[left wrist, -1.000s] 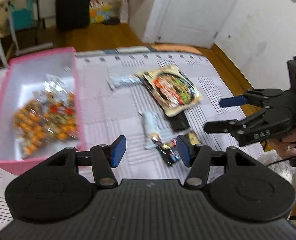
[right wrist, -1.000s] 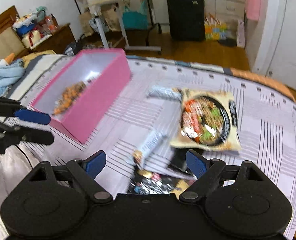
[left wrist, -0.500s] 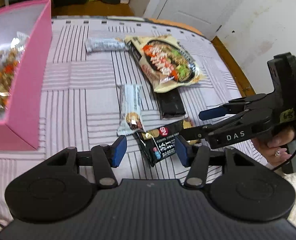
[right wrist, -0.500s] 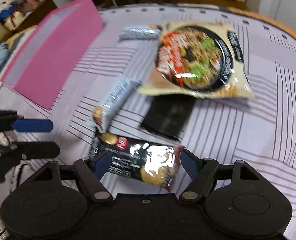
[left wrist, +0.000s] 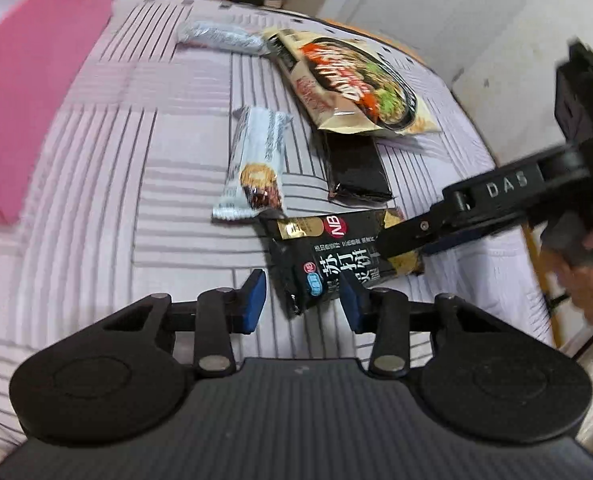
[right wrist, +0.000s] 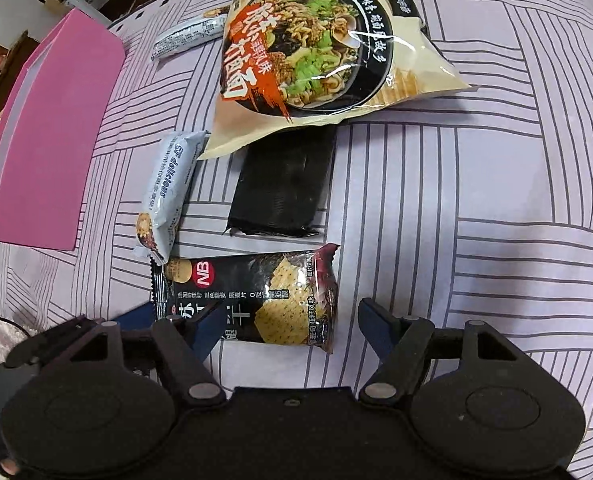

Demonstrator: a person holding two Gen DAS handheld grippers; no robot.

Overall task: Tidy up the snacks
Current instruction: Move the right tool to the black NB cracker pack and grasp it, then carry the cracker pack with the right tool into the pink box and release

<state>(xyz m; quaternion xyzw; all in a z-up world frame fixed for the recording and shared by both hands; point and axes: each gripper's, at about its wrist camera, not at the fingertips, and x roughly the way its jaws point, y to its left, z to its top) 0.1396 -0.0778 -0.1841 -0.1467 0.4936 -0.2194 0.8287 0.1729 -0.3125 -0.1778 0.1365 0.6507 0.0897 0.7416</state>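
Both hand-held grippers' jaws are closing around the black cracker packet (right wrist: 256, 300).

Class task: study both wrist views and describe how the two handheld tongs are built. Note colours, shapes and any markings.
Both tongs are matte black plastic. The left tongs have two rounded lobes with disc insets, silver pivot pins and blue pads on the fingertips. The right tongs match, and in the left view they show white "DAS" lettering on one black link.

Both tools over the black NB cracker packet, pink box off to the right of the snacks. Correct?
Not quite: the pink rectangular box sits left of the snacks, as the right wrist view shows. Both the left tool and right tool are at the black NB cracker packet.
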